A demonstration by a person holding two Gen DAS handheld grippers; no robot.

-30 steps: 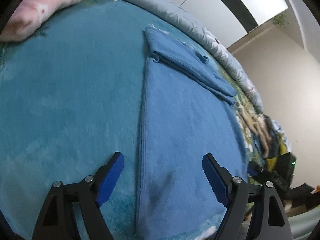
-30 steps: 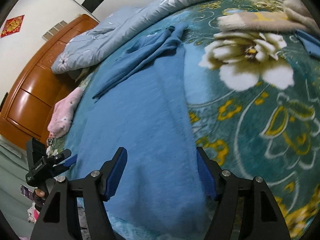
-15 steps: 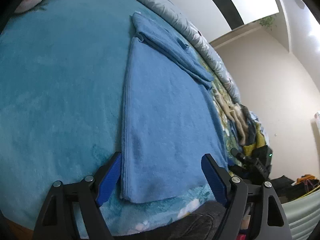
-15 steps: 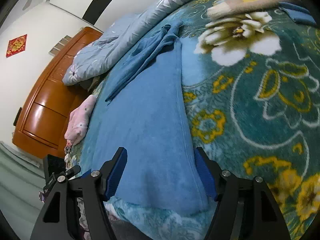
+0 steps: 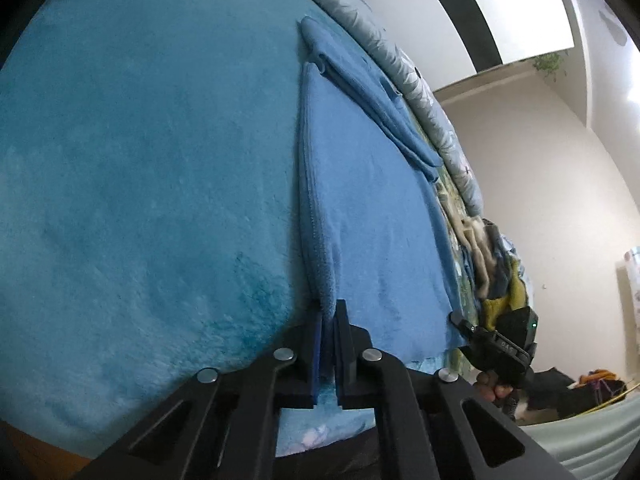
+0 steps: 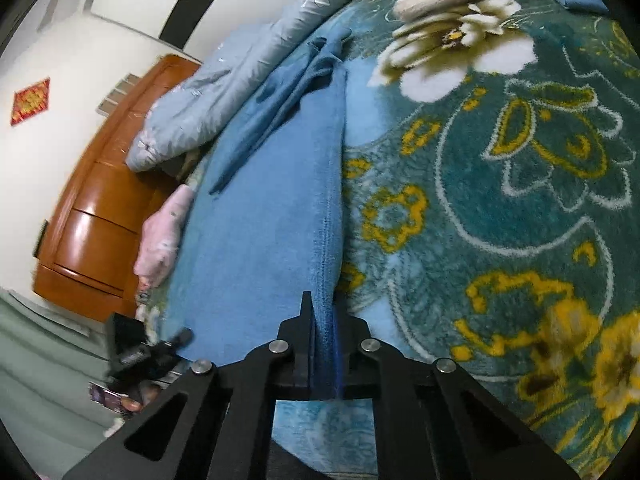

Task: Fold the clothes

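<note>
The left hand-held gripper (image 5: 329, 322) and right hand-held gripper (image 6: 323, 320) each pinch a near corner of the blue garment (image 5: 372, 216) on the bed (image 5: 140, 160); the pinched corners are hidden between the jaws.

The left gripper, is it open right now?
No, the left gripper is shut on the blue garment's near edge.

two claws (image 5: 329, 320), one blue garment (image 5: 372, 216), one quilt (image 6: 224, 92)
</note>
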